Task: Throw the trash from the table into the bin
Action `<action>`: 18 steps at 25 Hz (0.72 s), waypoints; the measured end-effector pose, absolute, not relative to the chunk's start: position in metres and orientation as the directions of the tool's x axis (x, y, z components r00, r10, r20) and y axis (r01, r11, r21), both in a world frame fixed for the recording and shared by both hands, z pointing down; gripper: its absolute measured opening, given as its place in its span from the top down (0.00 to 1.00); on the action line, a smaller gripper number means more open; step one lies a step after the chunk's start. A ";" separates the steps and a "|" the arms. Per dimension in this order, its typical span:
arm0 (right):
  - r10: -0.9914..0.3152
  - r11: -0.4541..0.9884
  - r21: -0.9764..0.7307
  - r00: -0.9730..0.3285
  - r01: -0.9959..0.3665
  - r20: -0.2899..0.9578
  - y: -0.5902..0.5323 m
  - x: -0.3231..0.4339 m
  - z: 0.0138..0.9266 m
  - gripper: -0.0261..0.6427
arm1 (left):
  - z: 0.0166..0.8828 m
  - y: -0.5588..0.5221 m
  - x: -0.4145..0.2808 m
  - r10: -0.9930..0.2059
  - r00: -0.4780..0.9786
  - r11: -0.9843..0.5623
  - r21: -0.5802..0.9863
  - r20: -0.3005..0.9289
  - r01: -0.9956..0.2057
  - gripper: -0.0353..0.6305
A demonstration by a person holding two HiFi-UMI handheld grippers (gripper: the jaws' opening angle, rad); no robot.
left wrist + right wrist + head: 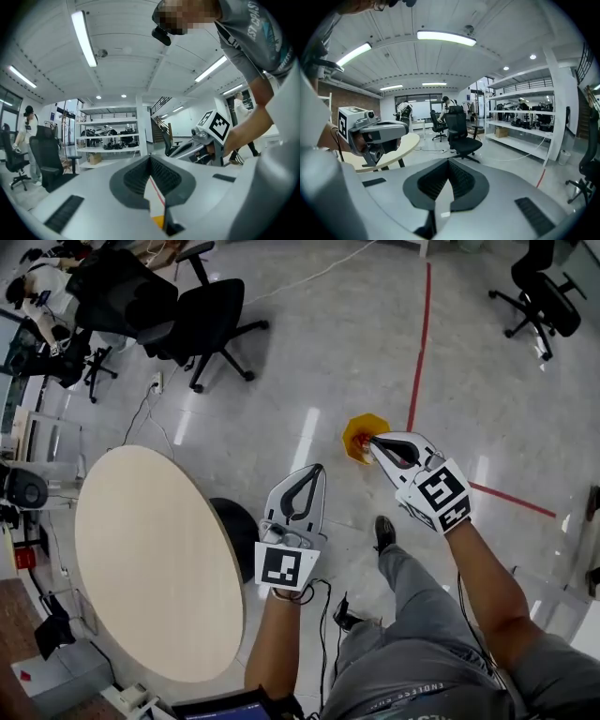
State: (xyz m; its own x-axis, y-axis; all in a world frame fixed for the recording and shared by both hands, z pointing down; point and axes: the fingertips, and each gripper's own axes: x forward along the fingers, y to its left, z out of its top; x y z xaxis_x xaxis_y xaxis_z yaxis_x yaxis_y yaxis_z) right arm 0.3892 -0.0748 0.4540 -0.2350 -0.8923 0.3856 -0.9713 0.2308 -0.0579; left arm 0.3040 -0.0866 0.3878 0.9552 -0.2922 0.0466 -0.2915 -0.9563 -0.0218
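Left hand-held gripper (317, 471): jaws together, nothing in them. Right hand-held gripper (375, 441): also closed and empty. The 2 forearms reach out over open floor (319, 352), left pointing level, right tipped down. In the head view the right tip overlaps the orange bin (361, 425), which stands on the floor near the red tape line (420, 352). The round bench (150, 568) has its edge just left of the left one. Office chair (211, 320) is well apart.

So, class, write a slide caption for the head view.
Shut and empty, the left tool and right tool hang beside the round table, the right pointing at the yellow bin.
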 end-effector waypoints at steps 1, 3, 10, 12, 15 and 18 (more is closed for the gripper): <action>-0.896 0.246 -0.043 -0.244 -0.968 0.371 -0.073 0.378 0.436 0.95 | 0.374 -0.083 0.292 -0.306 0.952 -0.952 -0.038 0.029 -0.305 0.90; -0.900 0.276 -0.012 -0.263 -0.961 0.348 -0.070 0.356 0.399 0.95 | 0.344 -0.076 0.268 -0.328 0.945 -0.942 -0.071 -0.003 -0.328 0.90; -0.903 0.360 0.088 -0.323 -0.929 0.284 -0.036 0.271 0.285 0.95 | 0.260 -0.028 0.177 -0.368 0.930 -0.900 -0.242 -0.018 -0.361 0.90; -0.896 0.403 0.122 -0.364 -0.907 0.255 -0.027 0.224 0.258 0.95 | 0.235 -0.015 0.133 -0.394 0.918 -0.875 -0.286 -0.051 -0.391 0.90; -0.878 0.462 0.162 -0.424 -0.872 0.224 0.002 0.145 0.220 0.95 | 0.201 0.016 0.060 -0.434 0.898 -0.842 -0.318 -0.078 -0.435 0.90; -0.834 0.547 0.190 -0.509 -0.816 0.215 0.037 0.065 0.186 0.95 | 0.171 0.052 -0.006 -0.464 0.881 -0.817 -0.338 -0.097 -0.467 0.90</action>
State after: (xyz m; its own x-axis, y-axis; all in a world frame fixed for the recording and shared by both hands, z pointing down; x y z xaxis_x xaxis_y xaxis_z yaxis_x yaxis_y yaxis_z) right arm 0.0652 0.0372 0.1865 -0.5088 -0.8336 0.2152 -0.8156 0.5467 0.1895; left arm -0.0060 0.0515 0.1707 0.8807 -0.4637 -0.0969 -0.4673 -0.8169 -0.3382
